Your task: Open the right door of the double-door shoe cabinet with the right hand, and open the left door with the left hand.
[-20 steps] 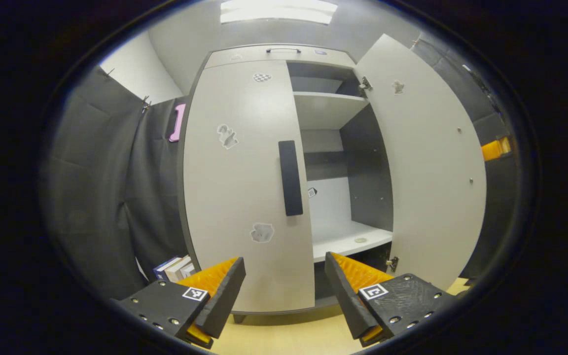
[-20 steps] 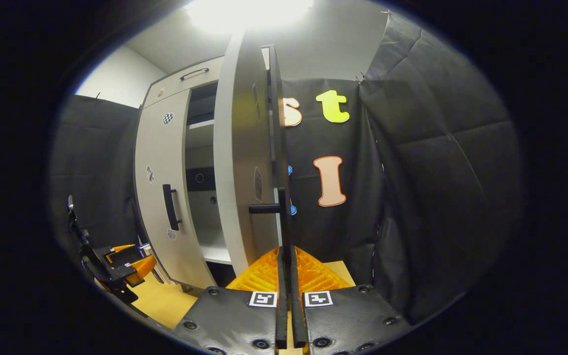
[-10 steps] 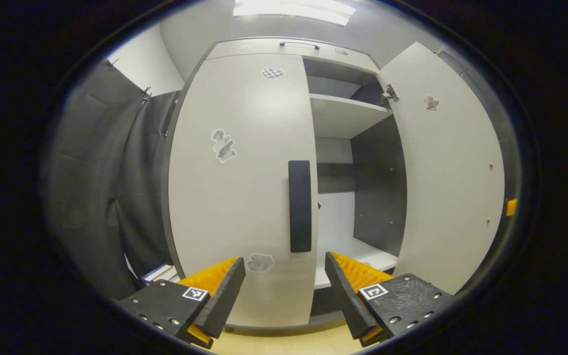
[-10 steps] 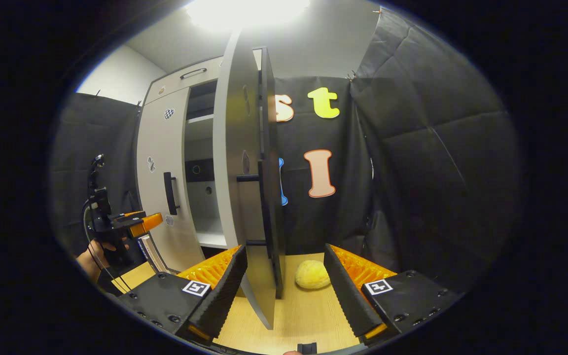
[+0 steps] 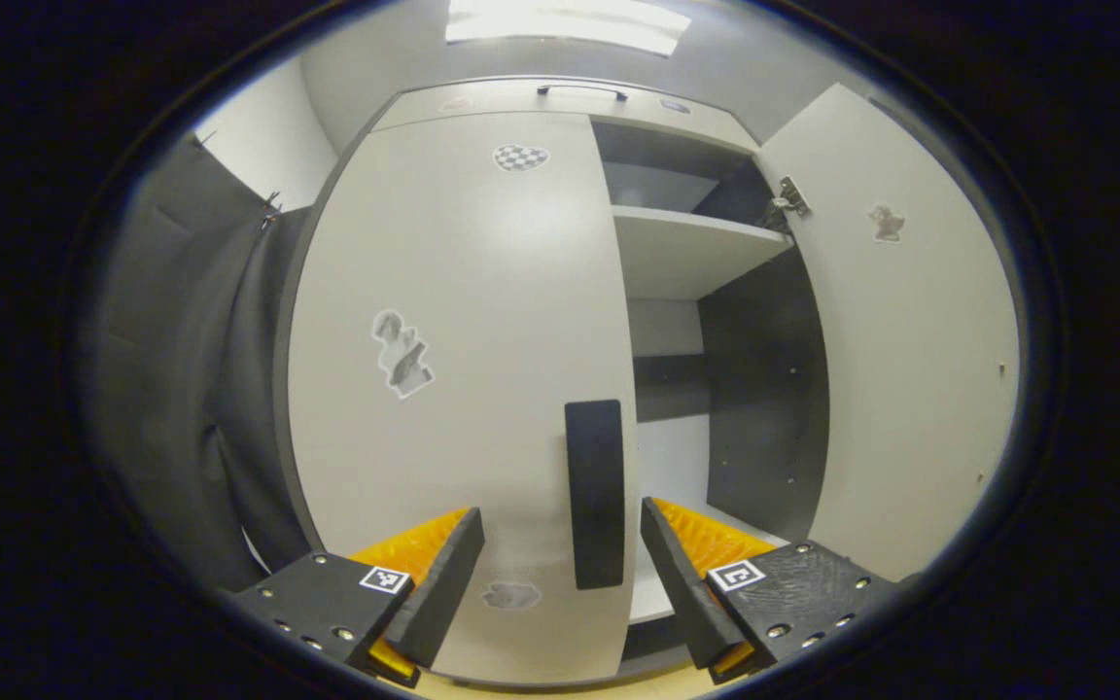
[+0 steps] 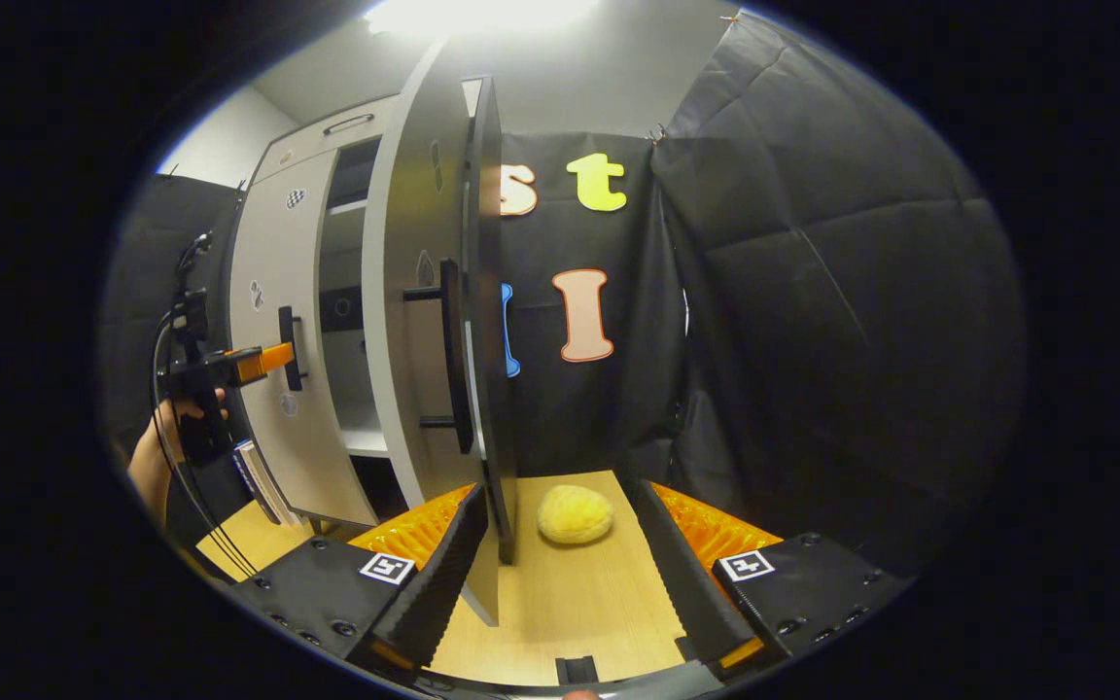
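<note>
A ceiling light (image 5: 568,21) is shining brightly above both grippers, glaring white; straight edges are bending near the rim.

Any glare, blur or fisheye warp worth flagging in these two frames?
Left gripper view: ceiling light clips white at the top, with a soft sheen on the left door; door edges bow outward; sharp overall. Right gripper view: the light blows out at top centre, the open right door curves strongly, and the cloth wall stays dark but readable.
</note>
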A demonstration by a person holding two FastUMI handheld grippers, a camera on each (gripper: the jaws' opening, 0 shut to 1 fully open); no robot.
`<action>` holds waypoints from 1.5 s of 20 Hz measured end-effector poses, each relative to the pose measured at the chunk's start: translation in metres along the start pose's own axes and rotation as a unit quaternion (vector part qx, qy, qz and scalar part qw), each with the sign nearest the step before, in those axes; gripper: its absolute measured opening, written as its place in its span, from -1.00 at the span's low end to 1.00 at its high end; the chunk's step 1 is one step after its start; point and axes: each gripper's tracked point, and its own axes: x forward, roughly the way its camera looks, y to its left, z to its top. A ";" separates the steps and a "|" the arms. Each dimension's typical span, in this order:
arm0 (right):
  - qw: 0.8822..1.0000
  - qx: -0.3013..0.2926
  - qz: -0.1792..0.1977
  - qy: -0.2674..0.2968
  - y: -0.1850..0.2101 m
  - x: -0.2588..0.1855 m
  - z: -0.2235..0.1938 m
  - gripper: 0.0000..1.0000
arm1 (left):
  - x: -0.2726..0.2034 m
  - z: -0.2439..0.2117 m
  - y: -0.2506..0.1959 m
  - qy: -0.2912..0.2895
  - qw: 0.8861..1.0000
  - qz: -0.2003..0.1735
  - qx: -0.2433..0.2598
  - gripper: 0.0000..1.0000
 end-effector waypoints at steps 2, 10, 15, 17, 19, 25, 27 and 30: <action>1.000 -0.007 -0.011 0.012 -0.005 0.002 -0.008 0.86 | 0.011 0.001 -0.006 0.002 1.000 -0.008 0.006 0.89; 0.998 -0.009 -0.030 0.050 -0.025 0.006 -0.032 0.86 | 0.030 -0.015 -0.005 0.039 0.999 0.006 0.011 0.82; 0.998 0.010 -0.031 0.048 -0.038 0.012 -0.034 0.96 | 0.036 -0.018 -0.015 0.043 0.999 -0.001 -0.010 -0.02; 0.998 0.012 -0.028 0.049 -0.042 0.014 -0.036 0.95 | 0.033 -0.017 -0.015 0.046 0.999 0.004 -0.005 -0.37; 0.998 0.013 -0.022 0.050 -0.046 0.016 -0.039 0.96 | 0.034 -0.017 -0.015 0.047 0.999 0.006 -0.014 -0.46; 0.999 0.013 -0.003 0.046 -0.057 0.032 -0.039 0.95 | 0.031 -0.020 -0.012 0.058 0.998 0.006 -0.039 -0.58; 0.999 0.012 0.010 0.044 -0.054 0.038 -0.038 0.95 | 0.030 -0.018 -0.011 0.060 0.997 0.006 -0.040 -0.65; 0.999 0.013 0.027 0.042 -0.047 0.040 -0.037 0.96 | 0.024 -0.015 -0.006 0.055 0.998 0.009 -0.033 -0.65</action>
